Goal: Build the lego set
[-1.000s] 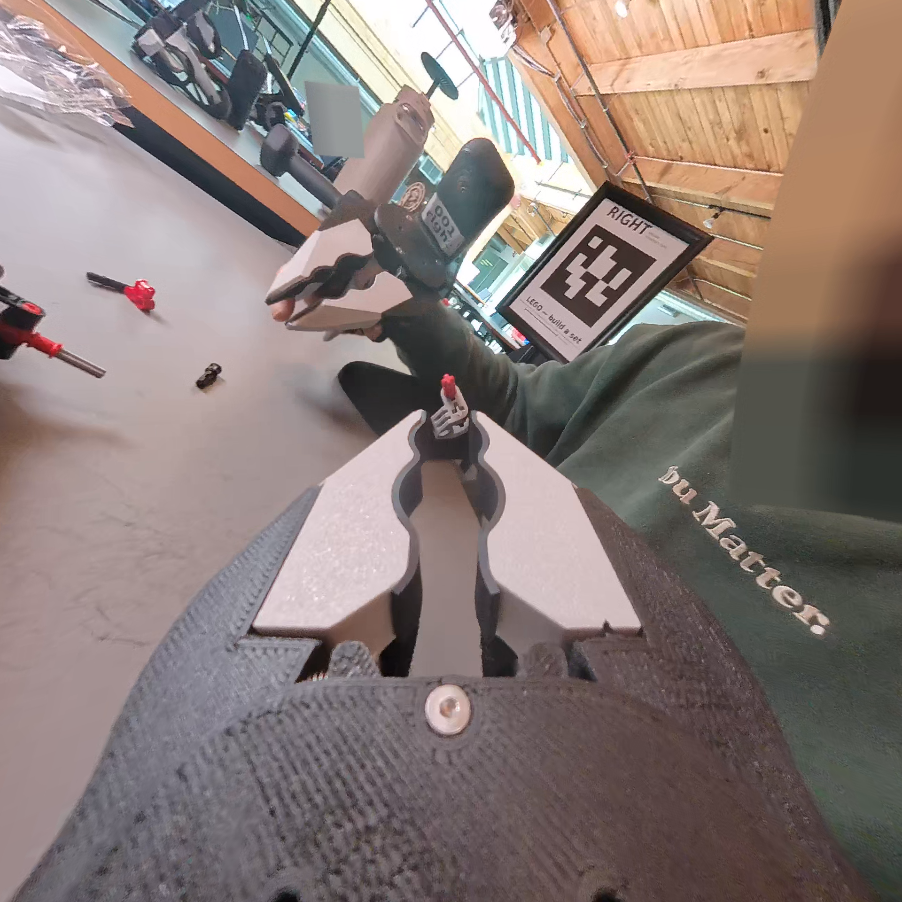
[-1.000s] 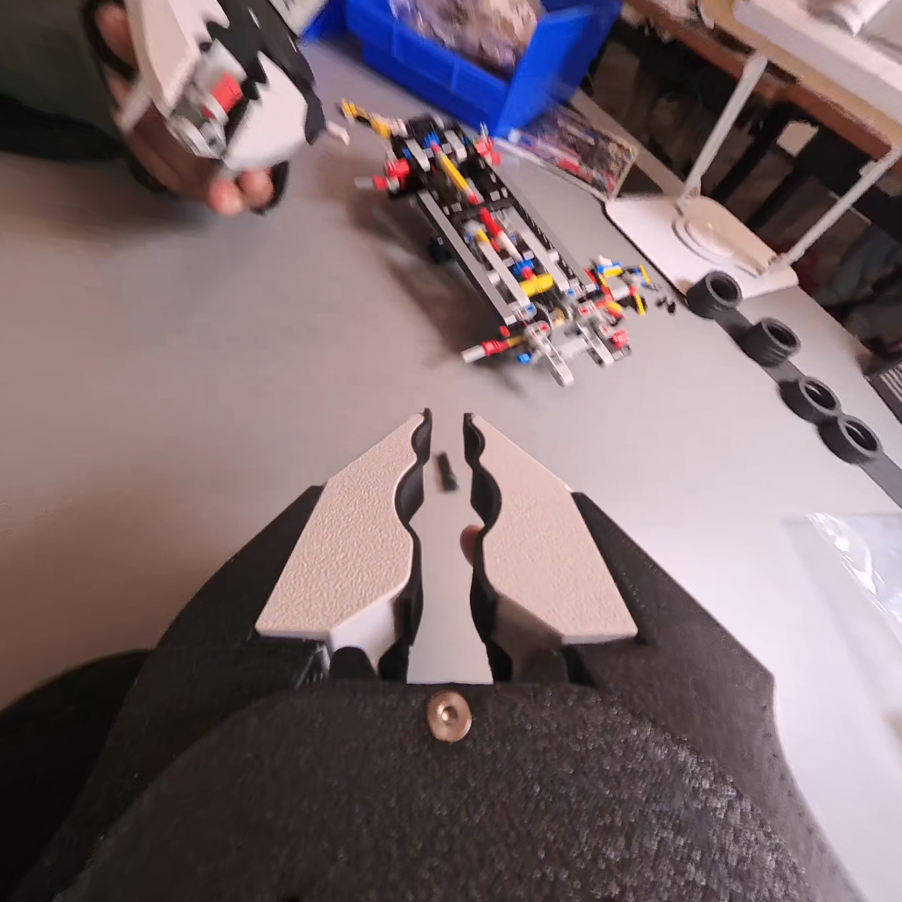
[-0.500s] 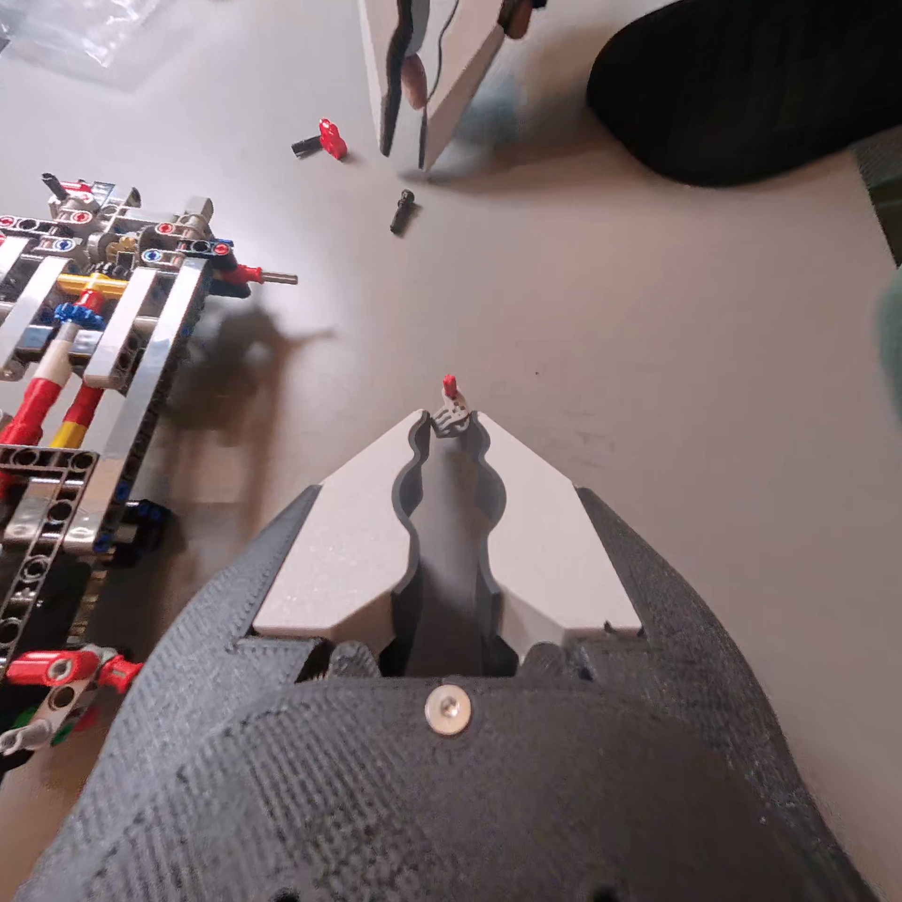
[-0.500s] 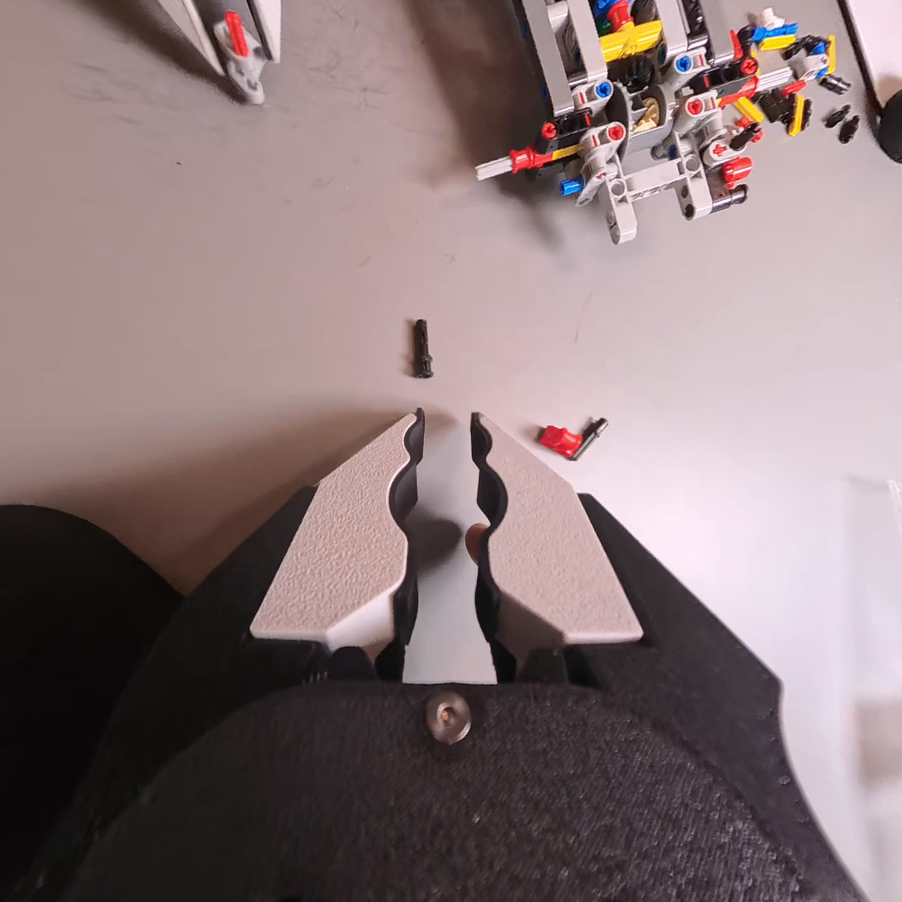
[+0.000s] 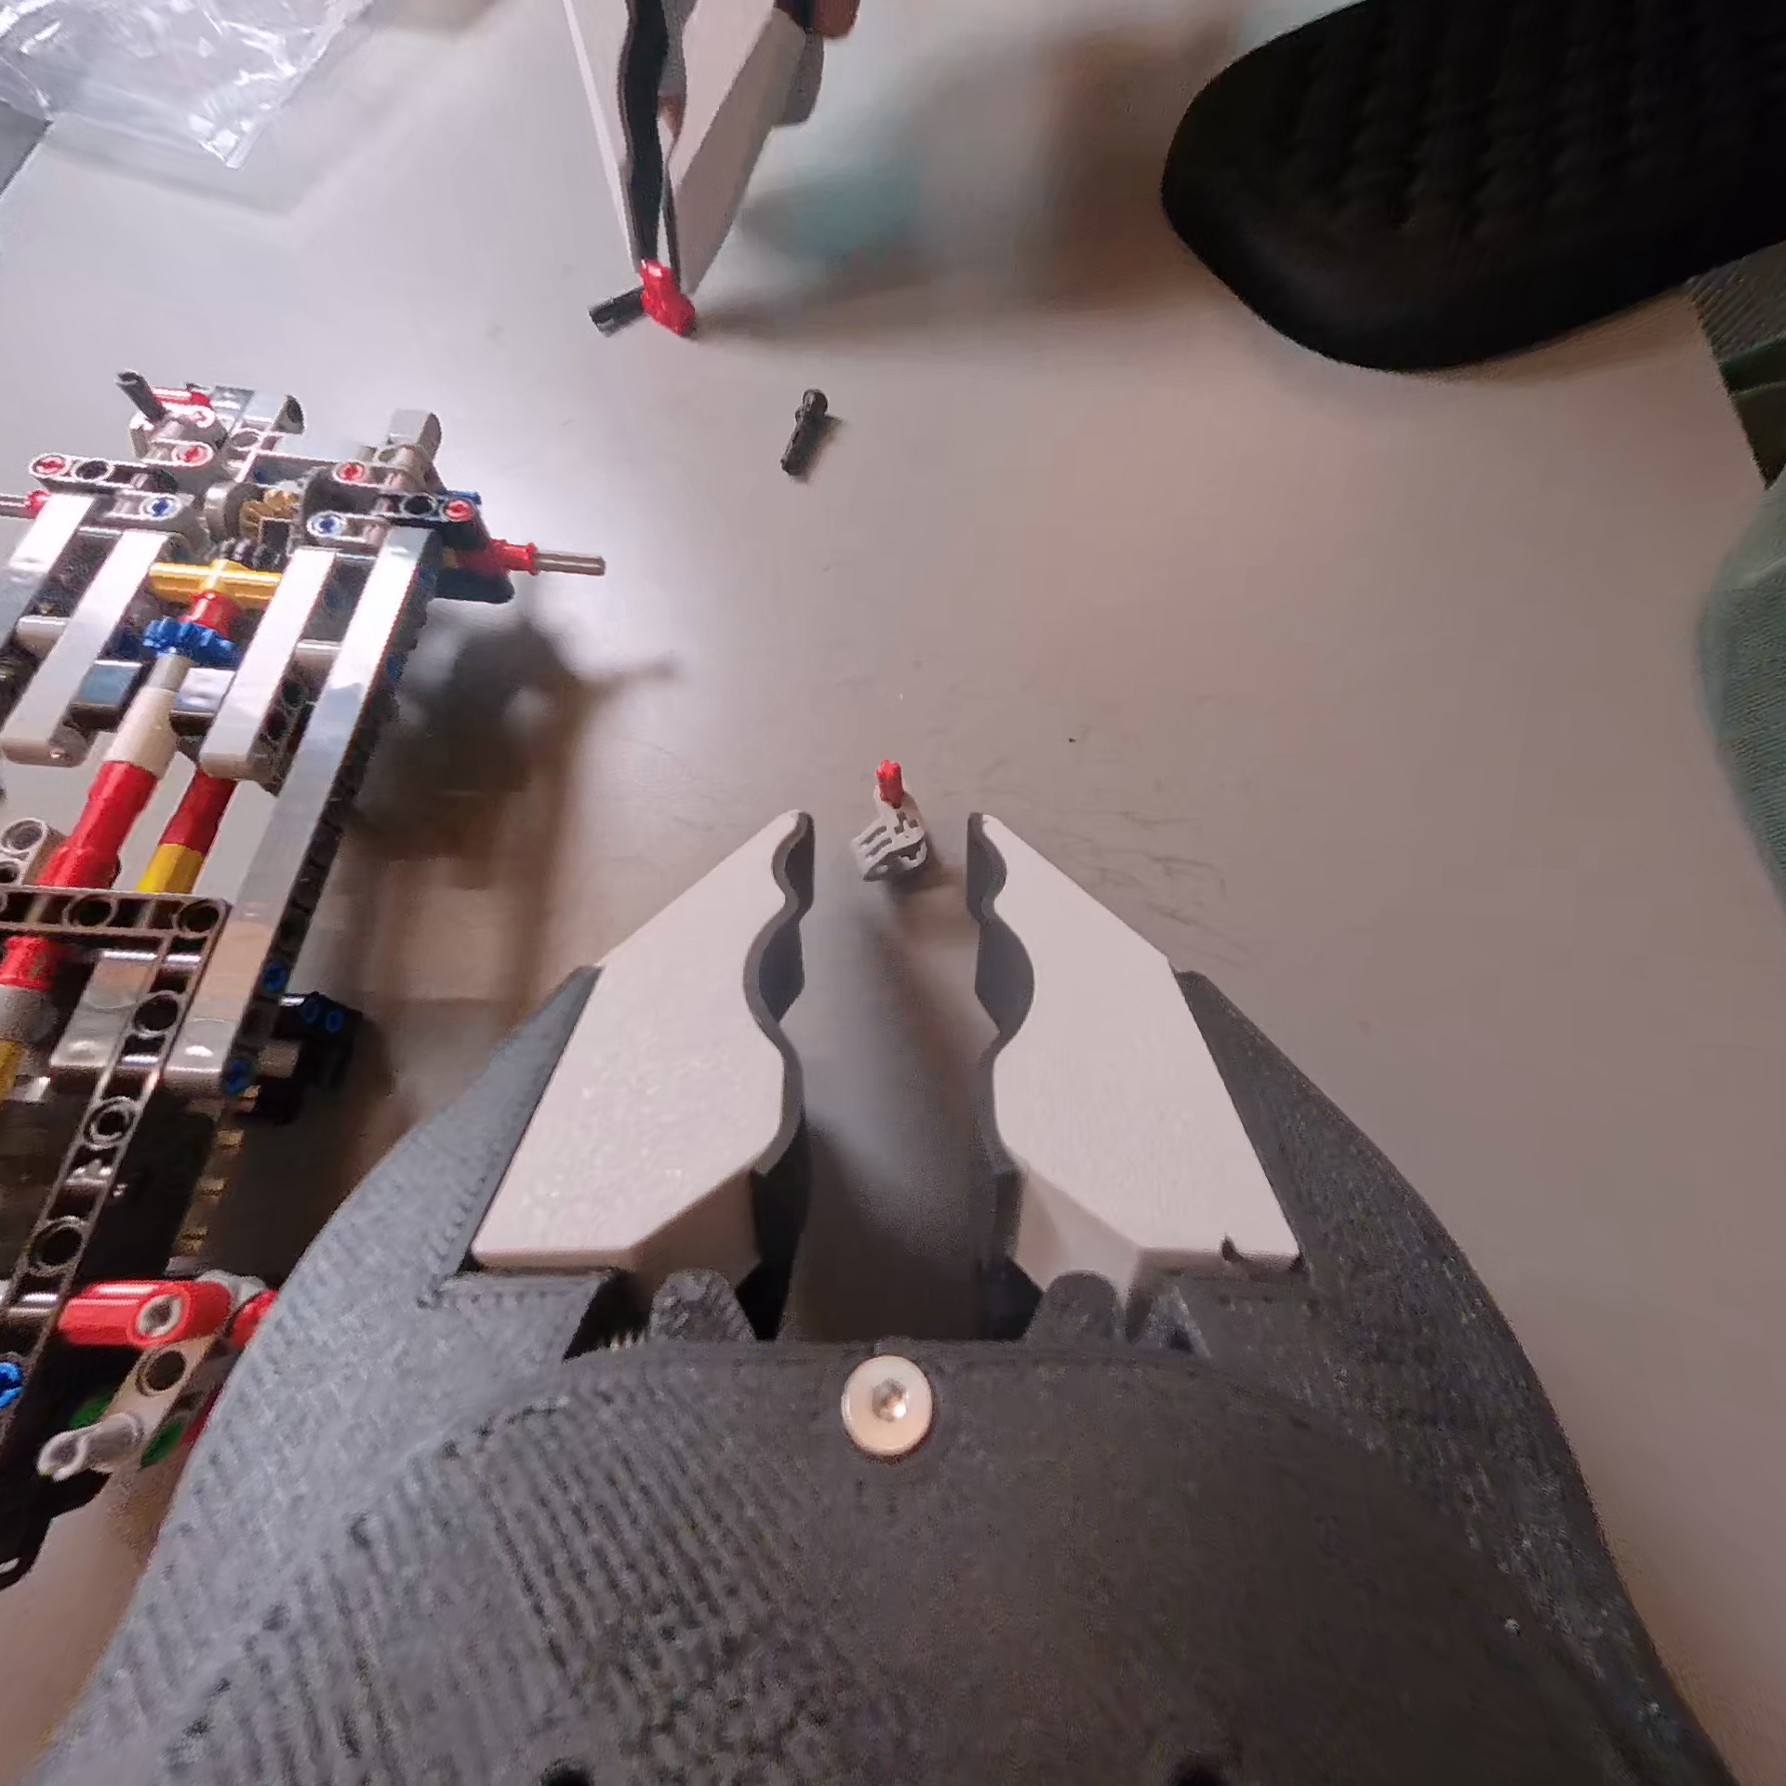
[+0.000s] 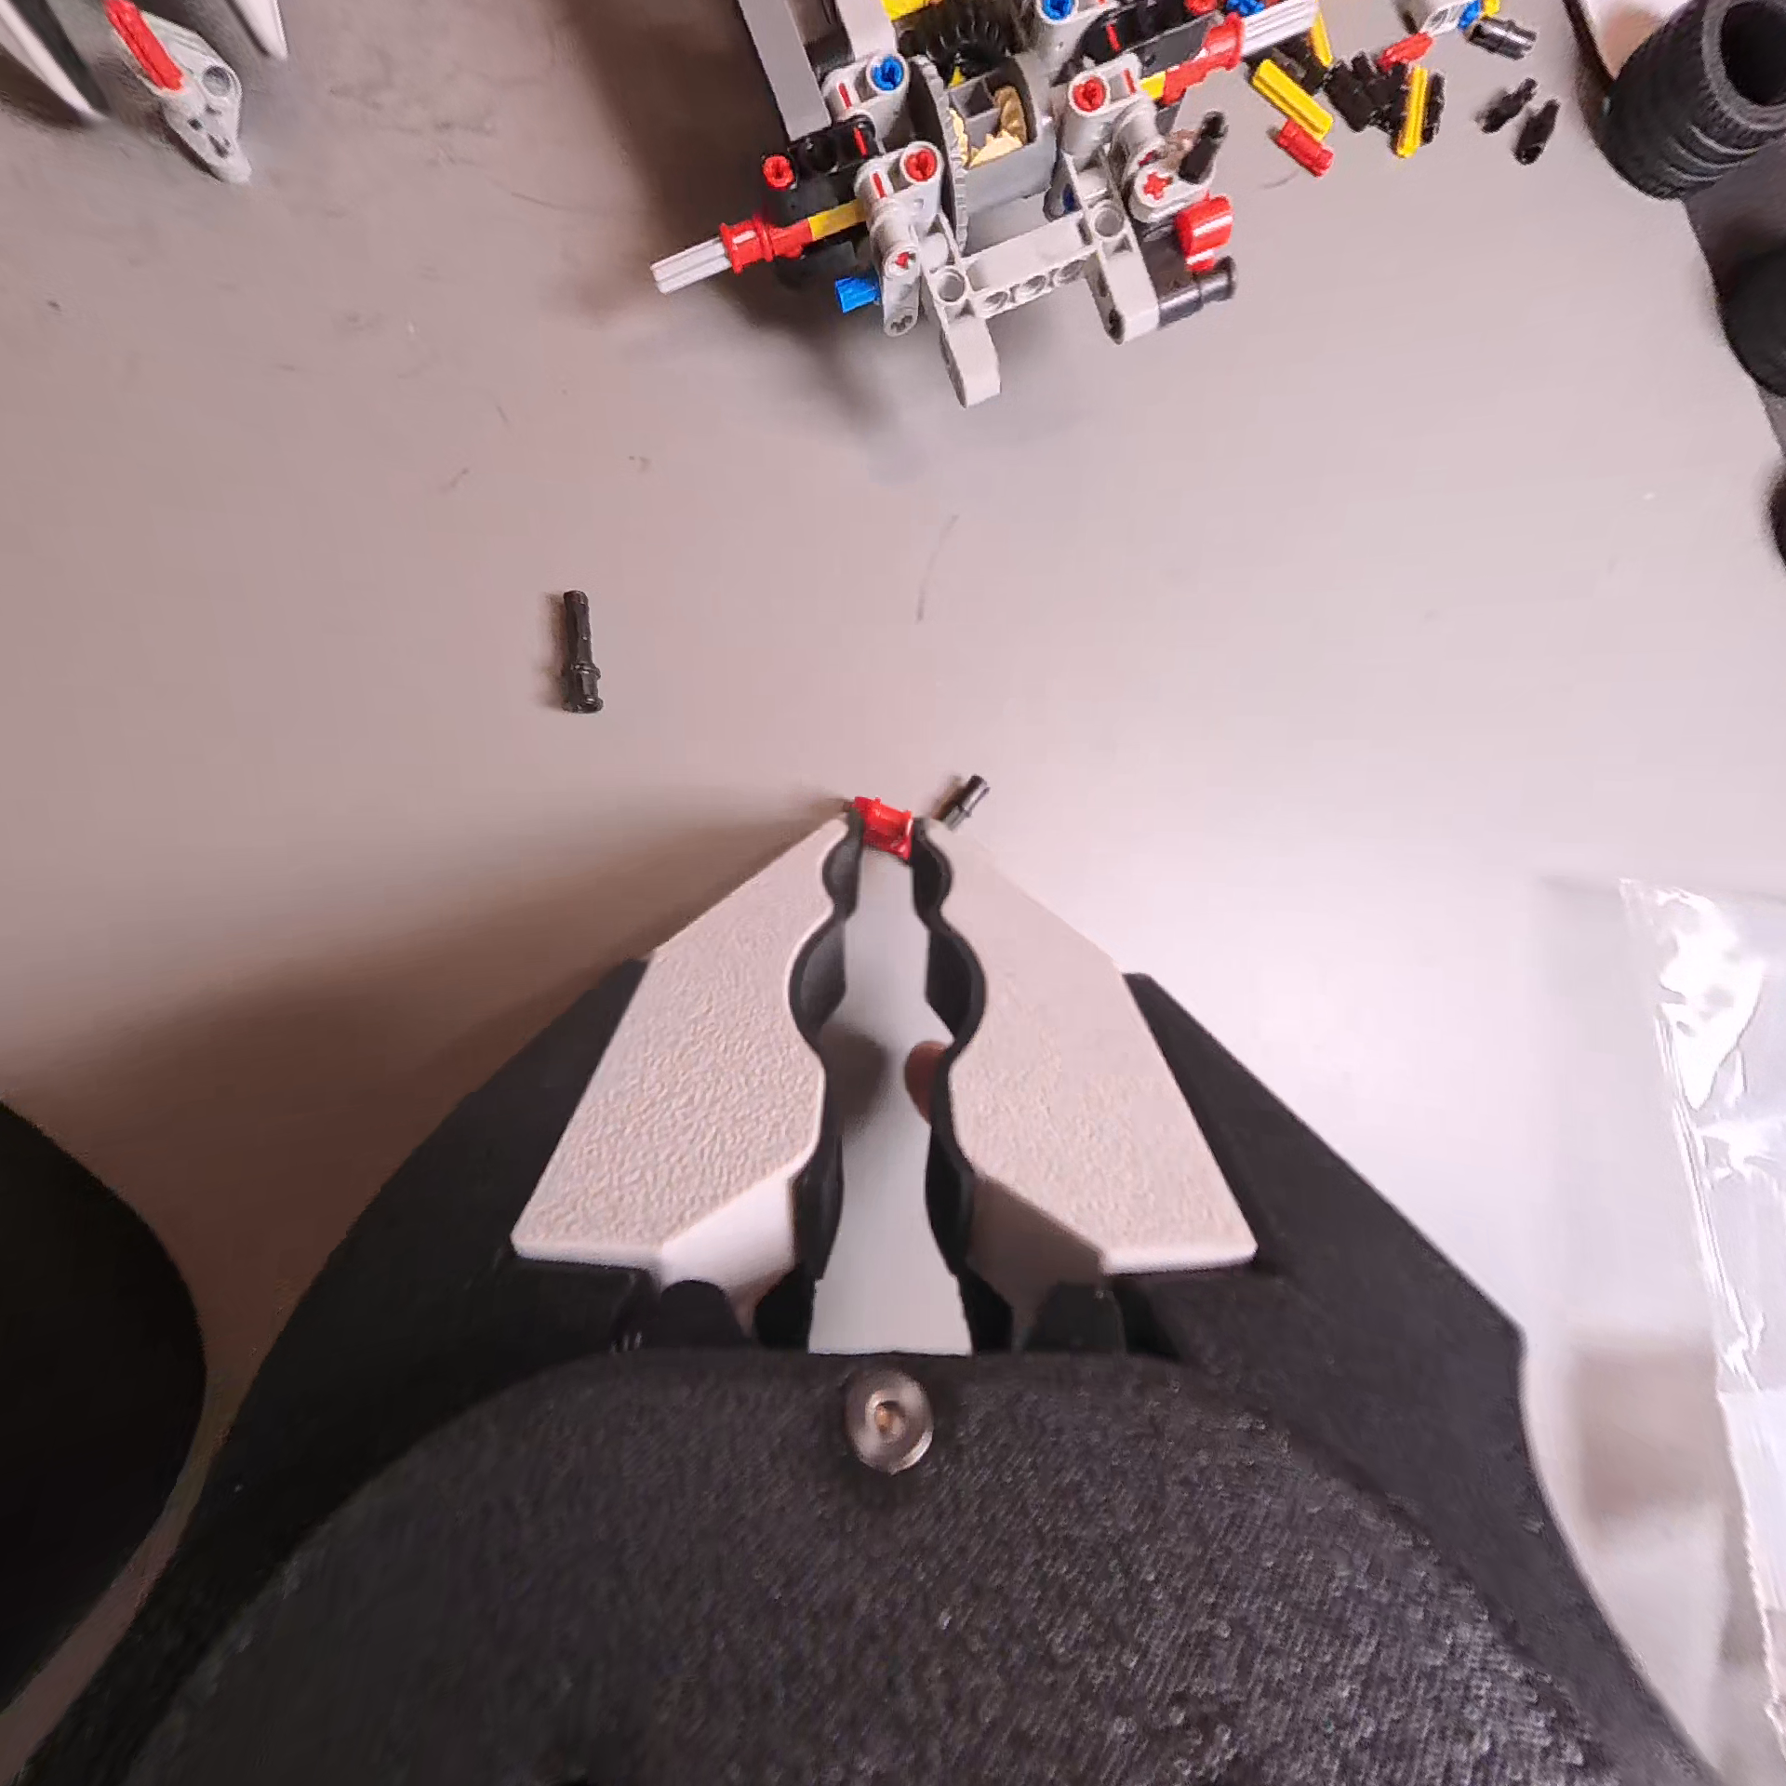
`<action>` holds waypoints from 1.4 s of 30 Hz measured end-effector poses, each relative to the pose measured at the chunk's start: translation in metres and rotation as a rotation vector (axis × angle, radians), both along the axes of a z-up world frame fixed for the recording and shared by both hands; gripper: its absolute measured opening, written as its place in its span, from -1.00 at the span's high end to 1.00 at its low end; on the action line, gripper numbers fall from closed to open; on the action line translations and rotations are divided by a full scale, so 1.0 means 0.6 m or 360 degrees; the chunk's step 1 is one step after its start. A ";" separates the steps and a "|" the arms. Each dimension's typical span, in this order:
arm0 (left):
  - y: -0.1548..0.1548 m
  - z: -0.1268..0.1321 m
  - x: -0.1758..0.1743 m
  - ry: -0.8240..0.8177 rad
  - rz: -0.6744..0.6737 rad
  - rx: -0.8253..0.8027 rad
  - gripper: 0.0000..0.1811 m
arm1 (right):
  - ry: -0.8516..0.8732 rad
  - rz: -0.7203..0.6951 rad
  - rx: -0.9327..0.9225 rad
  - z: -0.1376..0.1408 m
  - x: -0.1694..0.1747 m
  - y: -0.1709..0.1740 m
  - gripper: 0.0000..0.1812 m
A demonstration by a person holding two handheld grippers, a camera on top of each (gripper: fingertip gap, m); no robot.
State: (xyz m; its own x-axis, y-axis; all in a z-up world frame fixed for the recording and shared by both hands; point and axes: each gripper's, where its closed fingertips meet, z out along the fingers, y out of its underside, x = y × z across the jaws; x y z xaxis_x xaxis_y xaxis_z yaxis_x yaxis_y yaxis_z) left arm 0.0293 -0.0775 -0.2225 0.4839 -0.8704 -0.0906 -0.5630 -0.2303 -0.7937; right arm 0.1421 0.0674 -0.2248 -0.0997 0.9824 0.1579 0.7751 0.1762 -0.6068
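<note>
My left gripper (image 5: 889,829) is open and low over the grey table. A small grey piece with a red pin (image 5: 894,839) lies loose between its fingertips; the same grey piece (image 6: 208,121) shows at the top left of the right wrist view. My right gripper (image 6: 881,820) is shut on a small red connector (image 6: 884,833) at table level, with a black pin (image 6: 965,800) sticking out of it to the right. In the left wrist view the right gripper (image 5: 667,261) stands upright on that red connector (image 5: 667,300). The partly built chassis (image 5: 193,676) lies to the left.
A loose black pin (image 5: 807,443) lies on the table between the grippers, and the same pin (image 6: 580,667) shows in the right wrist view. Black tyres (image 6: 1711,97) and several small loose parts (image 6: 1353,97) lie beside the chassis end (image 6: 1015,193). A clear plastic bag (image 6: 1720,1111) is at the right. A black sleeve (image 5: 1450,174) rests at the far right. Across from one pair of fingers to the other is roughly 20 centimeters.
My left gripper came down to the table, opened and let go of the grey piece. My right gripper moved right and closed on the red connector.
</note>
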 end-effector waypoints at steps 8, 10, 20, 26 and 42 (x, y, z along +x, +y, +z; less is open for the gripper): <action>0.008 0.028 -0.019 -0.0124 0.0078 0.0035 0.63 | -0.0016 0.0131 0.0087 0.001 -0.003 -0.043 0.94; 0.010 0.030 -0.021 -0.0147 0.0091 0.0027 0.62 | -0.0030 0.0109 0.0079 -0.004 0.000 -0.038 0.91; 0.030 0.073 -0.052 -0.0330 0.0265 0.0118 0.62 | 0.0764 -0.0213 -0.0021 0.142 -0.041 -0.027 0.65; 0.057 0.125 -0.118 -0.0484 0.0524 0.0302 0.63 | 0.1154 -0.0489 -0.0236 0.191 -0.075 -0.063 0.87; 0.031 0.233 -0.396 -0.0625 0.1468 0.0842 0.81 | 0.1348 -0.0446 0.0128 0.160 -0.107 -0.074 0.72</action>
